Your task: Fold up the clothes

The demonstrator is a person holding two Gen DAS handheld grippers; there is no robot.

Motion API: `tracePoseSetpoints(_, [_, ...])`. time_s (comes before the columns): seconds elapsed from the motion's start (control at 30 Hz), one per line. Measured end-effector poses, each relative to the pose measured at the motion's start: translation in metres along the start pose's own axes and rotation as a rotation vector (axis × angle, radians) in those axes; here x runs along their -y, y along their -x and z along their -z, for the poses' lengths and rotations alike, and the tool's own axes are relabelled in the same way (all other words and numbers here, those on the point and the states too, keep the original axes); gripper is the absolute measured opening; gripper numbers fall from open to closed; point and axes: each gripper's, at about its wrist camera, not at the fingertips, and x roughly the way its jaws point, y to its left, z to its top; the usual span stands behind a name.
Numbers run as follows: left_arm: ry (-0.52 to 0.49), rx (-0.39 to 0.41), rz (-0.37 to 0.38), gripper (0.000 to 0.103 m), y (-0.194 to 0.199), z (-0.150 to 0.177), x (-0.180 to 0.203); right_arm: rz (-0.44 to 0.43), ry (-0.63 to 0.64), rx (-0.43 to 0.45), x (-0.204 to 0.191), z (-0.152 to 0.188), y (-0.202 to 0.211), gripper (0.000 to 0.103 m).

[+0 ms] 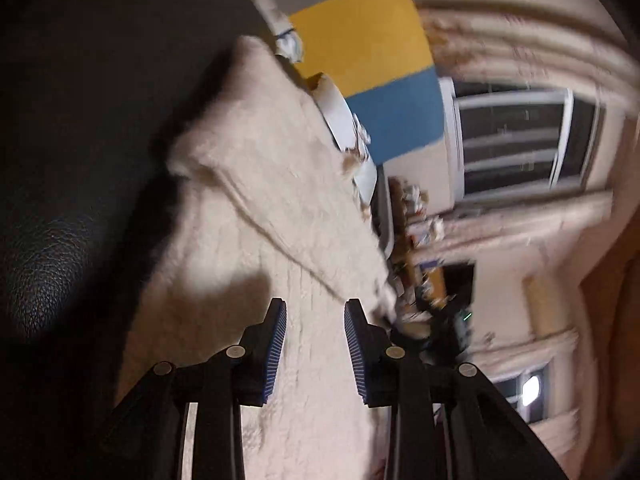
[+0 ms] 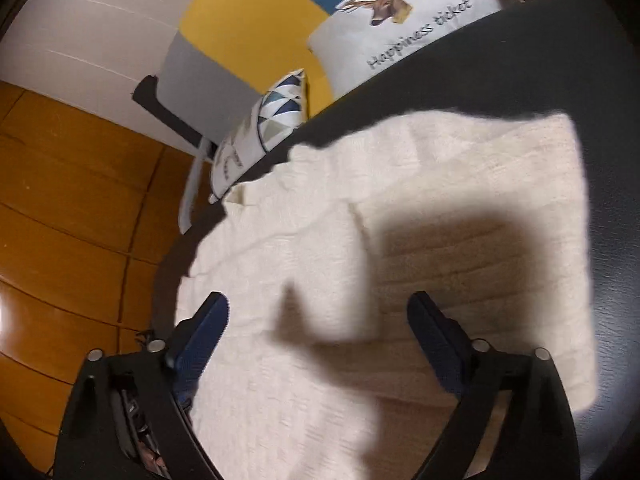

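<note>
A cream fluffy garment (image 1: 256, 184) lies spread on a black leather surface (image 1: 80, 160). In the left wrist view my left gripper (image 1: 315, 308) hovers low over it with a moderate gap between its blue pads. Cloth shows through the gap and neither pad presses on it. A raised hem or fold edge runs diagonally just ahead of the fingers. In the right wrist view the same garment (image 2: 460, 168) fills the middle, with one layer folded over on the left. My right gripper (image 2: 318, 300) stands wide open above it, holding nothing, and casts a dark shadow on the cloth.
The black leather surface (image 2: 612, 240) drops off to a wooden floor (image 2: 72, 200) on the left. Behind the garment lean a white cushion with a deer print (image 2: 400, 20) and a triangle-patterned cushion (image 2: 276, 108). A window (image 1: 520, 140) and cluttered shelves lie beyond.
</note>
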Motion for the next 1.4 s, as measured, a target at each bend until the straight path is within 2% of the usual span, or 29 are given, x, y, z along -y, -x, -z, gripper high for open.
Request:
tracePoseSetpoints(0.13, [0.137, 0.078, 0.098, 0.036, 0.007, -0.016, -0.016, 0.045, 0.027, 0.004, -0.007, 0.004, -0.006, 0.092])
tracePoseSetpoints(0.3, [0.259, 0.146, 0.131, 0.038, 0.005, -0.034, -0.030, 0.069, 0.054, 0.021, -0.009, 0.004, -0.009, 0.092])
tracePoseSetpoints(0.33, [0.267, 0.157, 0.141, 0.039, 0.003, -0.036, -0.031, 0.070, 0.057, 0.028, -0.009, 0.005, -0.007, 0.090])
tracePoseSetpoints(0.4, [0.268, 0.165, 0.125, 0.039, 0.001, -0.038, -0.030, 0.073, 0.072, 0.031, -0.010, 0.006, -0.006, 0.081])
tracePoseSetpoints(0.5, [0.277, 0.165, 0.092, 0.039, -0.008, -0.035, -0.028, 0.090, 0.095, 0.030, -0.011, 0.008, -0.009, 0.079])
tracePoseSetpoints(0.57, [0.303, 0.171, 0.085, 0.039, -0.005, -0.030, -0.028, 0.111, 0.108, 0.031, -0.013, 0.007, -0.009, 0.073])
tracePoseSetpoints(0.67, [0.306, 0.196, 0.065, 0.040, 0.004, -0.020, -0.026, 0.091, 0.088, 0.031, -0.010, 0.006, -0.007, 0.065])
tracePoseSetpoints(0.77, [0.303, 0.222, 0.015, 0.040, 0.017, -0.019, -0.033, 0.063, 0.069, 0.023, -0.008, 0.005, -0.006, 0.065])
tracePoseSetpoints(0.87, [0.364, 0.245, 0.040, 0.040, 0.018, -0.029, -0.038, 0.033, 0.026, 0.012, -0.005, 0.005, -0.008, 0.067])
tracePoseSetpoints(0.93, [0.352, 0.275, 0.008, 0.040, 0.017, -0.041, -0.034, 0.034, 0.020, 0.014, -0.006, 0.005, -0.009, 0.067])
tracePoseSetpoints(1.03, [0.317, 0.280, -0.030, 0.039, 0.010, -0.048, -0.026, 0.068, 0.062, 0.026, -0.013, 0.006, -0.011, 0.067])
tracePoseSetpoints(1.1, [0.212, 0.272, -0.076, 0.025, 0.003, -0.046, -0.011, 0.107, 0.107, 0.030, -0.020, 0.008, -0.012, 0.065])
tracePoseSetpoints(1.17, [0.125, 0.250, -0.160, 0.015, -0.004, -0.040, -0.001, 0.133, 0.132, 0.029, -0.022, 0.008, -0.015, 0.057])
tracePoseSetpoints(1.2, [0.102, 0.252, -0.200, 0.011, -0.006, -0.038, 0.002, 0.135, 0.130, 0.029, -0.021, 0.008, -0.015, 0.047])
tracePoseSetpoints(1.23, [0.082, 0.254, -0.227, 0.011, -0.007, -0.037, 0.004, 0.141, 0.123, 0.028, -0.018, 0.007, -0.014, 0.037])
tracePoseSetpoints(1.3, [0.035, 0.247, -0.271, 0.011, -0.012, -0.038, 0.009, 0.150, 0.109, 0.025, -0.013, 0.006, -0.013, 0.025])
tracePoseSetpoints(1.4, [-0.005, 0.223, -0.300, 0.018, -0.015, -0.040, 0.014, 0.144, 0.119, 0.004, -0.011, 0.006, -0.012, 0.024])
